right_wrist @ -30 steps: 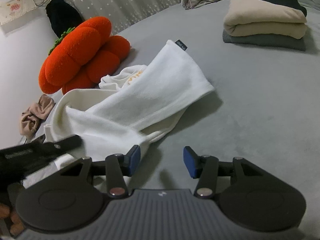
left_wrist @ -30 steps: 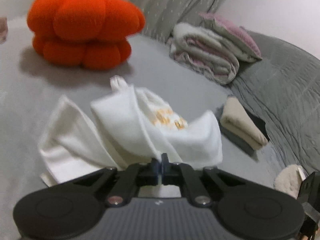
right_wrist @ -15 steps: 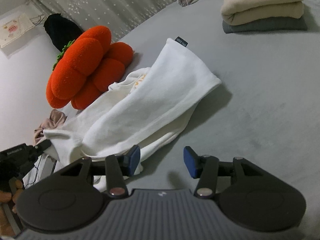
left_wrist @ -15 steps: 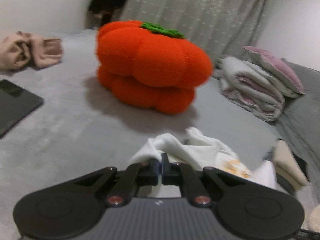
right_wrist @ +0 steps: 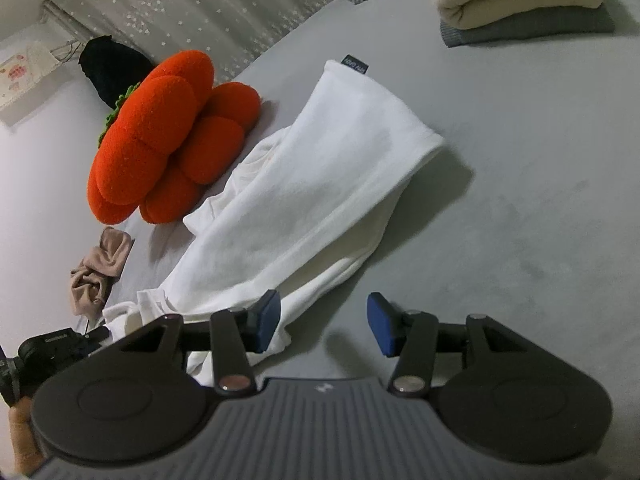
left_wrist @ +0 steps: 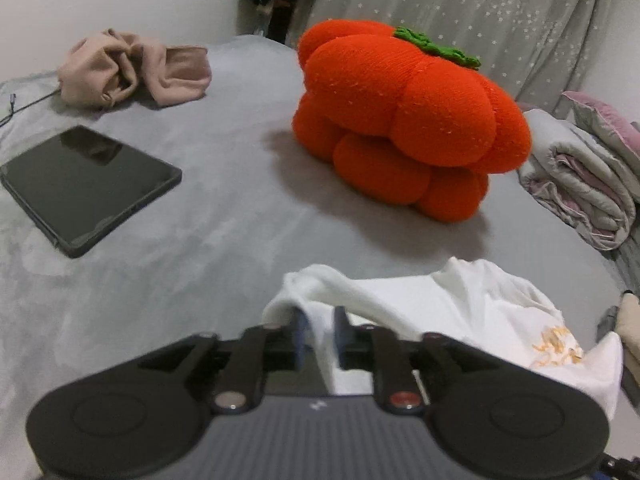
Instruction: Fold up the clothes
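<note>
White garment (left_wrist: pixel 460 312) is being let go by the just-opening left gripper (left_wrist: pixel 318 330); right gripper (right_wrist: pixel 324 322), gaping empty, is needed for regrasping.

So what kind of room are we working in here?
Most likely a bedroom, working on a bed: a soft grey bedspread, a folded quilt beside a starry curtain, and a pumpkin cushion.

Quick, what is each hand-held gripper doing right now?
Left hand-held gripper: just opened, white cotton garment loose between its jaws.
Right hand-held gripper: open, holding nothing.
</note>
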`<state>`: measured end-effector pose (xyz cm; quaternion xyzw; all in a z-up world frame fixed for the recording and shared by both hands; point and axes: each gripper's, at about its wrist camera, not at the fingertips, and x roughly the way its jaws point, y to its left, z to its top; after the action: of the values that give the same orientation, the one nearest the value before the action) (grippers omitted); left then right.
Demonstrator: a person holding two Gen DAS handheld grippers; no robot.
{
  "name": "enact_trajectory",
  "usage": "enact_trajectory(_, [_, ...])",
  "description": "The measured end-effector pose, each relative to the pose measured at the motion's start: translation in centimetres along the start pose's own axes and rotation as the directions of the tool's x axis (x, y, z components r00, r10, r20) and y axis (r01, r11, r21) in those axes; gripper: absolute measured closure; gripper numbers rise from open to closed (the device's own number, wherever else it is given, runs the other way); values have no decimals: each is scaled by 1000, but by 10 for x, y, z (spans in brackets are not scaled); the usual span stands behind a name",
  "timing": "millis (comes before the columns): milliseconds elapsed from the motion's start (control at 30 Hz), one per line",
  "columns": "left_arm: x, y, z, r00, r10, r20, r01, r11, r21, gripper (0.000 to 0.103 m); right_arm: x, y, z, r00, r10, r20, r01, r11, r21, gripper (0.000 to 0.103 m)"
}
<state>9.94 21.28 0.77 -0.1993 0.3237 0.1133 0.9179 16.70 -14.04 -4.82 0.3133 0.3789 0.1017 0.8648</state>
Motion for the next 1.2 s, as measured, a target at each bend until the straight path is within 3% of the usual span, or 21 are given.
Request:
enact_trajectory(167, [-12, -5, -5, 996, -91, -3, 91, 995, 32, 63, 4, 4, -2, 1000, 10, -12, -10, 1000, -7, 51])
enact_trajectory(300, [0, -19, -18, 974, -222, -50, 225, 972, 69, 61, 11, 10, -6, 999, 28, -41, -29, 999, -22, 51])
enact_trajectory(400, [16, -39, -33, 962, -251, -104, 262, 958, 115, 62, 15, 18, -11, 998, 32, -50, -34, 998, -51, 51])
enact_trajectory(500, [27, -58, -46, 960, -254, -119, 272, 947, 170, 64, 21, 23, -17, 996, 59, -62, -62, 997, -55, 57])
enact_trajectory(567, [35, -67, -52, 960, -247, -130, 268, 946, 184, 73, 24, 25, -20, 995, 70, -73, -75, 996, -54, 73])
enact_trajectory(633, [36, -73, -54, 970, -217, -110, 235, 954, 187, 98, 27, 26, -23, 996, 51, -74, -56, 996, -68, 87])
enact_trajectory(700, [33, -75, -54, 979, -189, -80, 201, 963, 182, 98, 24, 25, -22, 997, 50, -58, -55, 995, -81, 91])
enact_trajectory(800, [11, -74, -45, 984, -178, 33, 169, 970, 176, 100, 13, 28, -18, 999, 45, -20, -47, 993, -109, 93])
enact_trajectory(1000, [-25, -66, -34, 961, -221, 167, 184, 960, 211, 100, -22, 30, -4, 994, -36, 107, 56, 981, -186, 94])
enact_trajectory(1100, [-38, -62, -34, 948, -260, 185, 213, 947, 238, 100, -42, 20, 9, 976, -106, 191, 143, 971, -194, 94])
enact_trajectory(1200, [-46, -60, -37, 942, -284, 177, 227, 932, 284, 100, -61, 8, 20, 944, -187, 272, 245, 949, -196, 95])
